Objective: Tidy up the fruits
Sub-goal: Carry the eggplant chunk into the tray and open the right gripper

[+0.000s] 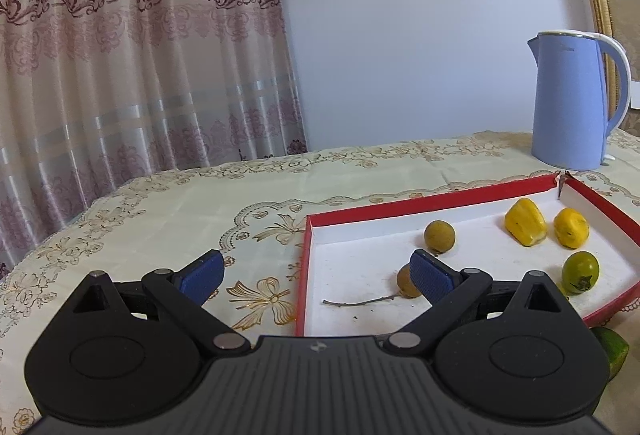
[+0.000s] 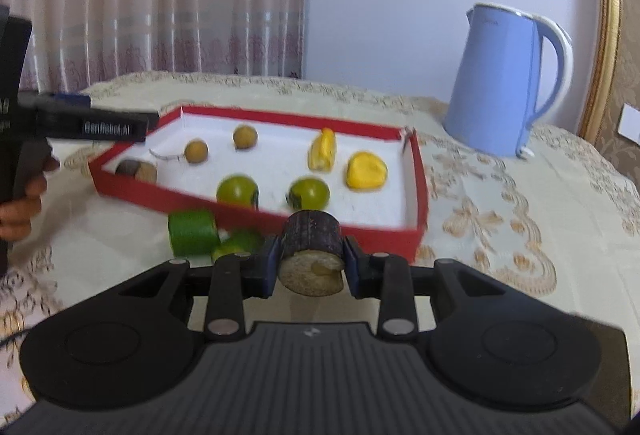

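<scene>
The right gripper (image 2: pixel 311 267) jaws squeeze a dark round fruit chunk (image 2: pixel 312 255), held up just in front of the red tray (image 2: pixel 416 191). The left gripper (image 1: pixel 316 275) jaws are wide open, holding nothing

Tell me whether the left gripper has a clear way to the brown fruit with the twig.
Probably yes. The left gripper is open and empty, the brown fruit lies in the red tray just beyond its right finger; only the low rim intervenes.
</scene>
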A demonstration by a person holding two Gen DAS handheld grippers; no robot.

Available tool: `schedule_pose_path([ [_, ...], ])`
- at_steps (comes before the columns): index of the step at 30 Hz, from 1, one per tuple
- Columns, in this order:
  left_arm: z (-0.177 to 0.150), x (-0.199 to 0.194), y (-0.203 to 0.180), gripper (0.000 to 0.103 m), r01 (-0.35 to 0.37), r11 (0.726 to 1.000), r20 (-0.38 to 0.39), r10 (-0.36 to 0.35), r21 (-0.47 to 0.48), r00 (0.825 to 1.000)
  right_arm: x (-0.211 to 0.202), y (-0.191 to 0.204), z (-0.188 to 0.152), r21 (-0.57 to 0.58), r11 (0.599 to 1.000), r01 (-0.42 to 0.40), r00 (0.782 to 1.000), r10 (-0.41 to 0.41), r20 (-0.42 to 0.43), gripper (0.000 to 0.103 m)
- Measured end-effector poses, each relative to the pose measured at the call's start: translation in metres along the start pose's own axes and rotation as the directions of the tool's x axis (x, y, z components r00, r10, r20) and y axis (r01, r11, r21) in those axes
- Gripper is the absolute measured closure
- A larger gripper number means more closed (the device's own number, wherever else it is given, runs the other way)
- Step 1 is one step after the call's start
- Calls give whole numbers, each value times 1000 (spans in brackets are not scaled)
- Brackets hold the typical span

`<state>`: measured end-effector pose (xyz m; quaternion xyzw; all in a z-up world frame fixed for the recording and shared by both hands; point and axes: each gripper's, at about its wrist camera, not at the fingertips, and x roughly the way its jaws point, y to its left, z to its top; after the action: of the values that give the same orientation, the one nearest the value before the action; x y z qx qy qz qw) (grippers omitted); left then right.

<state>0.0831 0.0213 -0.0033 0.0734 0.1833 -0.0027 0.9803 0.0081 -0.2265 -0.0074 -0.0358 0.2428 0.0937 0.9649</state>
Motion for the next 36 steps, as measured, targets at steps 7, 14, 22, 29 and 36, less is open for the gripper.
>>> schedule_pose_path([
  [7, -1, 3, 0, 3, 0, 1000, -16, 0, -4, 1000, 13, 10, 21, -30, 999, -32, 999, 33, 33, 72],
  [14, -1, 3, 1, 3, 1, 1000, -19, -1, -5, 1000, 19, 18, 30, -52, 997, -49, 998, 51, 45, 72],
  [22, 0, 2, 1, 3, -6, 1000, -5, 5, -11, 1000, 42, 17, 49, -44, 996, -83, 996, 84, 29, 72],
  [29, -1, 5, 1, 3, -2, 1000, -24, 1, -10, 1000, 69, 15, 58, -44, 996, -76, 997, 76, -7, 72],
  [36, -1, 7, 3, 3, 8, 1000, -43, -9, -20, 999, 92, 14, 66, -32, 998, -62, 998, 61, -31, 72],
])
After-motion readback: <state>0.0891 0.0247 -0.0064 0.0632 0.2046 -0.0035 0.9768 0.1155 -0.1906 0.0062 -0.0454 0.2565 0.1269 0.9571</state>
